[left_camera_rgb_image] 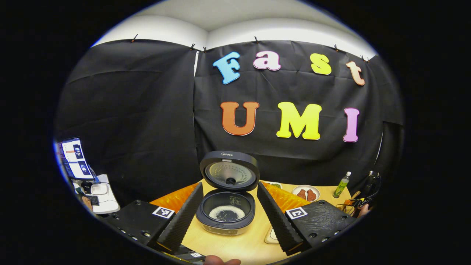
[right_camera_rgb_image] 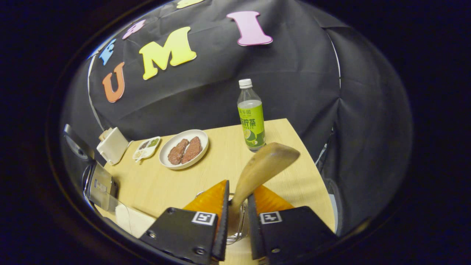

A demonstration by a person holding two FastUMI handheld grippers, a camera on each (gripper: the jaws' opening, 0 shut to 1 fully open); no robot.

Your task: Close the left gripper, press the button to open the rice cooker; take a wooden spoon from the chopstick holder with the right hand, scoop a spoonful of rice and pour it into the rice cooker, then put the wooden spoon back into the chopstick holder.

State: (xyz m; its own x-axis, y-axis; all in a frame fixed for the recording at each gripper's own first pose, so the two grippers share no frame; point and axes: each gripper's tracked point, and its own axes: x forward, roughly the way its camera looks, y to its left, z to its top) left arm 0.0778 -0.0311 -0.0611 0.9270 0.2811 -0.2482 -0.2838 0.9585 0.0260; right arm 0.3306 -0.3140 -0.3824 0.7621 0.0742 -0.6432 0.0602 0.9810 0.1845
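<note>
Booth table [right_camera_rgb_image: 154, 184], pale wood, backed by black cloth walls.

Item 1, wooden spoon [right_camera_rgb_image: 263, 167]: in the right gripper view, its handle runs down between the two fingers of the right claw [right_camera_rgb_image: 237, 217], which press on it from both sides; the bowl stands up and leans to the right, away from the claw. Long axis near upright, tilted. Below the fingers sits a clear glass vessel [right_camera_rgb_image: 235, 235], probably the chopstick holder; whether the spoon's lower end is inside it cannot be told.

Item 2, rice cooker [left_camera_rgb_image: 226, 211]: in the left gripper view, lid [left_camera_rgb_image: 229, 171] raised upright at the far side, pot open, a white patch of rice at its bottom. It lies straight ahead of the left claw [left_camera_rgb_image: 230, 211], whose fingers are spread wide with nothing held, framing the cooker.

Item 3, surroundings: plate [right_camera_rgb_image: 184, 149] with two brown pieces, small compartment dish [right_camera_rgb_image: 146, 148] at its left, green-labelled bottle [right_camera_rgb_image: 251, 117] at the far right; a monitor [left_camera_rgb_image: 75, 158] off the far left.

Judgement: button step done, as the lid stands open. With rice in the pot and the spoon over the vessel, this is likely the return to the holder, though a first lift cannot be ruled out. The coming move turns on the handle travelling along its own near-vertical axis through the vessel's mouth.
</note>
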